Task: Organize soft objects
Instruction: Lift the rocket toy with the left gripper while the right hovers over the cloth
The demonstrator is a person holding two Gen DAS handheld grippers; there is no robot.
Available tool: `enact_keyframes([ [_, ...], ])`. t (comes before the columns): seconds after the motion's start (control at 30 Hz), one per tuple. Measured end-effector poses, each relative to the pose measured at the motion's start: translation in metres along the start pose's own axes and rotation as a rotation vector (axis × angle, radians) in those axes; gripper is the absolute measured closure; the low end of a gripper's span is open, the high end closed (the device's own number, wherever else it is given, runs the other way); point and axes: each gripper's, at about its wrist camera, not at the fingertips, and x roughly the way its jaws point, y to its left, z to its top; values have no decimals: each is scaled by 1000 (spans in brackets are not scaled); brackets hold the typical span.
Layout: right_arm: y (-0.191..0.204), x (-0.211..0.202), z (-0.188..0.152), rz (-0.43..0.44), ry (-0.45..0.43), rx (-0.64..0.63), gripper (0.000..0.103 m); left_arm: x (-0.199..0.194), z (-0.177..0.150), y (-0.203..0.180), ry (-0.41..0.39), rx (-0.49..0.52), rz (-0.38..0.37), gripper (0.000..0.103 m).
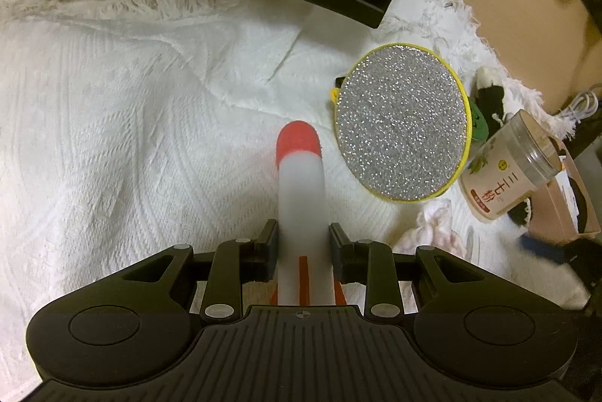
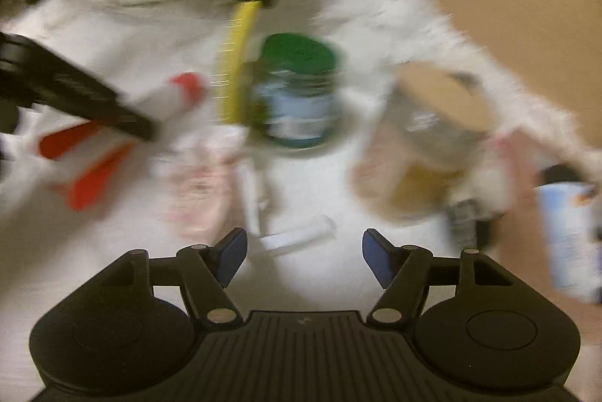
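Between the pads of the left hand-held gripper [image 1: 303, 244], a soft foam rocket [image 1: 301, 191] is squeezed tight.

It is white and round like a tube, with a red nose and red fins, held above the bumpy white blanket [image 1: 113, 123]. Squeezing too hard could dent the foam; a loose hold could drop it. Just past its nose lies a round sparkly pad [image 1: 402, 123] with a yellow edge, beside a smooth plastic jar [image 1: 511, 169]. Over there the right hand-held gripper [image 2: 304, 257] hangs wide apart, holding nothing.
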Motion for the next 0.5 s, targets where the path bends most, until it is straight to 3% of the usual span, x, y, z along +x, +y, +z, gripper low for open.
enact_keyframes([
  [0.07,-5,-4,-3,-125,-28,-20,35,0,-1,0,-4,-1,0,71],
  [0.1,-10,-8,-5,-142,-38,-14,34,0,-2,0,-6,-5,-1,71],
  [0.23,-29,-5,-8,23,7,120,34,0,-2,1,-8,-12,-7,71],
  [0.33,-31,7,-7,64,33,162,34,-1,-2,1,-6,-15,-8,71],
  [0.5,-11,25,4,85,36,93,32,-1,-1,1,-4,-10,-5,71],
])
